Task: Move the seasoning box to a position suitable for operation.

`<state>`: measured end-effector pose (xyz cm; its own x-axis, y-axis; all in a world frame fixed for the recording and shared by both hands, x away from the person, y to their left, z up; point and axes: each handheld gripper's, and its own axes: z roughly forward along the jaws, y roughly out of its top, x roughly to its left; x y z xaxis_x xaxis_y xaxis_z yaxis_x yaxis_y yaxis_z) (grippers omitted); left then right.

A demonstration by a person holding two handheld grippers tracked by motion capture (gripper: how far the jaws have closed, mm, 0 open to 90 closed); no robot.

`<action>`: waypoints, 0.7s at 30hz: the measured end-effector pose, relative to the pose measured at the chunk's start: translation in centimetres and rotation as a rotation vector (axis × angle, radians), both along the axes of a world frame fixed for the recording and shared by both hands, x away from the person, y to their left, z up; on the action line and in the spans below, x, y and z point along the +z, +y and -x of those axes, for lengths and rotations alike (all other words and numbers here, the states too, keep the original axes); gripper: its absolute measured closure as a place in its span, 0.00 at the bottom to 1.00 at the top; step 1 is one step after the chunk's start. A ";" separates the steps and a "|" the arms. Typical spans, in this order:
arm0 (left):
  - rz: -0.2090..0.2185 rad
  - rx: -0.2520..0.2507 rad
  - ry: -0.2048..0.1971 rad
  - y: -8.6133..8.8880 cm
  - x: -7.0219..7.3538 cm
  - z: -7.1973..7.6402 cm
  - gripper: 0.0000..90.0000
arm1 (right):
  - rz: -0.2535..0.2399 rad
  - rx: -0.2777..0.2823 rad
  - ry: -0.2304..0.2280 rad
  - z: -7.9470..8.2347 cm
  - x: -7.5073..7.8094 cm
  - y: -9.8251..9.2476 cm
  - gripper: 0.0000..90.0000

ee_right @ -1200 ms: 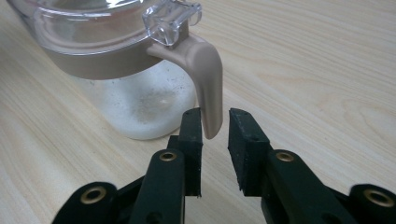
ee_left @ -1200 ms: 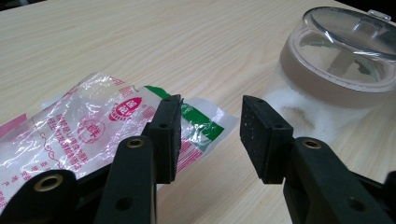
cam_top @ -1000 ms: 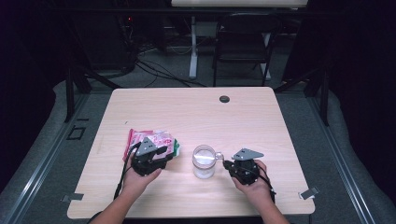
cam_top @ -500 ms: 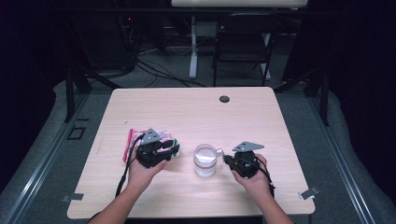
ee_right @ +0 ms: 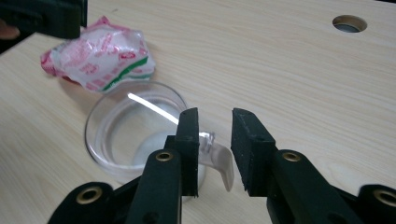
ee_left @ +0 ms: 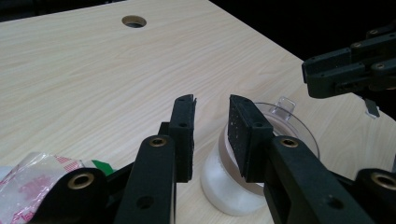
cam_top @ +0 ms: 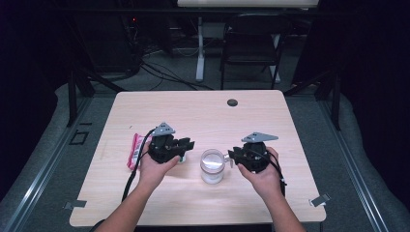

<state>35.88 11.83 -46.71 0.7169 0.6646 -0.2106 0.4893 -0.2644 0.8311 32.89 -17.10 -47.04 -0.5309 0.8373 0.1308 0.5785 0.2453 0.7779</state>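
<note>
I see the pink packet (cam_top: pixel 136 150) just left of the left gripper (cam_top: pixel 186 145). That gripper's jaws have just been closing, nothing between them, released. Its own view shows the glass mug (ee_left: pixel 261 168) below and right of the jaws. The right gripper (cam_top: pixel 232 154) has just been opening; its view shows the mug handle (ee_right: pixel 219 161) between the jaws, ungripped.

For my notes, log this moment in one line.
left tongs: open, empty | right tongs: open above cup handle | cup: upright

left gripper (ee_left: pixel 211 122) fingers apart, empty, closing | clear cup (ee_left: pixel 243 186) beneath | packet (ee_left: pixel 32 184) lower-left
</note>
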 end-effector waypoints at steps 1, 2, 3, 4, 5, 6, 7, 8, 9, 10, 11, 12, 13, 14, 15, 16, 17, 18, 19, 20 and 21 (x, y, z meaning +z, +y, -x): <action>-0.002 -0.003 0.000 0.0 -0.1 0.0 0.80 | -0.013 -0.001 0.013 -0.2 0.1 0.0 0.81; -0.002 -0.005 -0.002 0.0 -0.2 0.1 0.81 | -0.016 -0.003 0.022 -0.4 0.2 0.0 0.82; -0.009 -0.010 -0.005 -0.1 -0.4 0.2 0.82 | -0.022 -0.006 0.029 -0.5 0.2 0.0 0.82; -0.020 -0.021 0.002 -0.3 -0.7 0.3 0.82 | -0.029 -0.005 0.034 -0.6 0.2 -0.1 0.84; -0.036 -0.036 0.004 -0.4 -1.0 0.4 0.83 | -0.029 -0.006 0.039 -0.6 0.2 -0.1 0.85; -0.055 -0.052 0.004 -0.5 -1.3 0.5 0.83 | -0.030 -0.001 0.044 -0.6 0.2 -0.1 0.85; -0.071 -0.059 0.002 -0.7 -1.5 0.6 0.84 | -0.035 0.000 0.043 -0.6 0.1 -0.2 0.86; -0.091 -0.068 -0.007 -0.8 -1.9 0.8 0.85 | -0.043 -0.001 0.046 -0.5 0.1 -0.2 0.86; -0.100 -0.070 -0.011 -0.9 -2.2 0.9 0.85 | -0.057 0.002 0.049 -0.4 0.1 -0.3 0.87; -0.109 -0.078 -0.001 -0.9 -2.3 0.9 0.86 | -0.056 0.000 0.048 -0.4 0.0 -0.3 0.88; -0.106 -0.075 0.004 -0.9 -2.7 1.0 0.87 | -0.053 -0.003 0.050 -0.4 -0.1 -0.3 0.89; -0.104 -0.076 0.016 -0.9 -2.9 1.0 0.88 | -0.058 -0.007 0.049 -0.4 -0.3 -0.3 0.90; -0.099 -0.082 0.028 -0.9 -3.1 1.0 0.89 | -0.059 -0.005 0.057 -0.5 -0.4 -0.3 0.90; -0.093 -0.083 0.034 -0.9 -3.3 1.0 0.90 | -0.058 -0.005 0.063 -0.5 -0.6 -0.3 0.90; -0.090 -0.086 0.046 -0.9 -3.5 1.0 0.90 | -0.055 -0.009 0.068 -0.5 -0.7 -0.3 0.90; -0.087 -0.093 0.052 -0.8 -3.7 1.0 0.91 | -0.055 -0.012 0.070 -0.6 -0.9 -0.3 0.90; -0.085 -0.092 0.059 -0.9 -3.8 1.0 0.91 | -0.063 -0.012 0.077 -0.6 -1.0 -0.3 0.90; -0.085 -0.092 0.058 -0.9 -4.0 1.1 0.92 | -0.063 -0.014 0.076 -0.6 -1.1 -0.3 0.90; -0.086 -0.094 0.065 -0.8 -4.1 1.1 0.92 | -0.066 -0.016 0.074 -0.7 -1.2 -0.3 0.90; -0.089 -0.097 0.069 -0.8 -4.3 1.2 0.93 | -0.070 -0.016 0.076 -0.8 -1.2 -0.3 0.90; -0.091 -0.099 0.070 -0.8 -4.4 1.2 0.93 | -0.067 -0.014 0.078 -0.9 -1.3 -0.4 0.90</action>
<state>34.69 11.06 -51.07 0.7655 0.6099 -0.2050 0.5133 -0.3867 0.7662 33.77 -17.51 -48.34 -0.5056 0.8323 0.2272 0.6406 0.1857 0.7451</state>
